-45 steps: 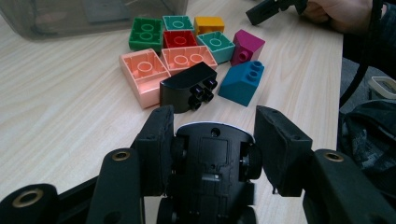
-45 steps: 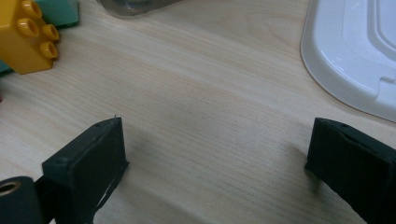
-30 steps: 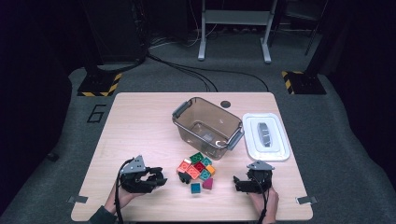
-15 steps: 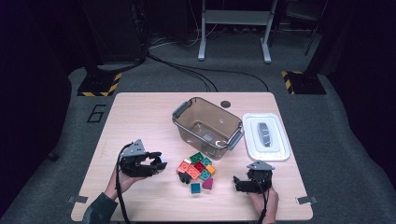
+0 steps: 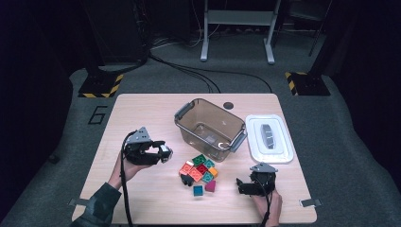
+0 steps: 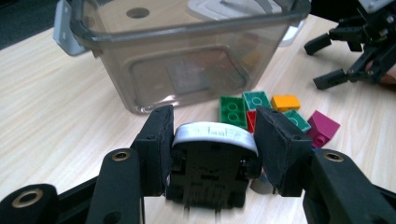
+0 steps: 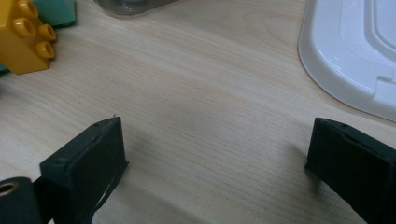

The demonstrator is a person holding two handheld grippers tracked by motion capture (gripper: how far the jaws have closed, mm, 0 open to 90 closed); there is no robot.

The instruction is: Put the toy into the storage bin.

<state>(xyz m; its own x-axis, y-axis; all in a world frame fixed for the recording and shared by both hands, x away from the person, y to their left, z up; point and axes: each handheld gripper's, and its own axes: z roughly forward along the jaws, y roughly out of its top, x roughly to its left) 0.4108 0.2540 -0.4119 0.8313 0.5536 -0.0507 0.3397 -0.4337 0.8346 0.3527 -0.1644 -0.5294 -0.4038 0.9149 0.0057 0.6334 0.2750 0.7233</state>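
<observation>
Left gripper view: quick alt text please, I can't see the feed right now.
The left gripper is shut on a black-and-white wheeled piece. Ahead stands the empty clear bin, with coloured building blocks at its right on the wooden table.

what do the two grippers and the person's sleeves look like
Both grippers are black, angular frames with two flat black jaws. The left gripper and the right gripper each carry a grey three-cornered plate on top. A black cable trails from the left one along the forearm, and brass-coloured pivot rings show at its jaw joints. The left sleeve is dark green.
</observation>
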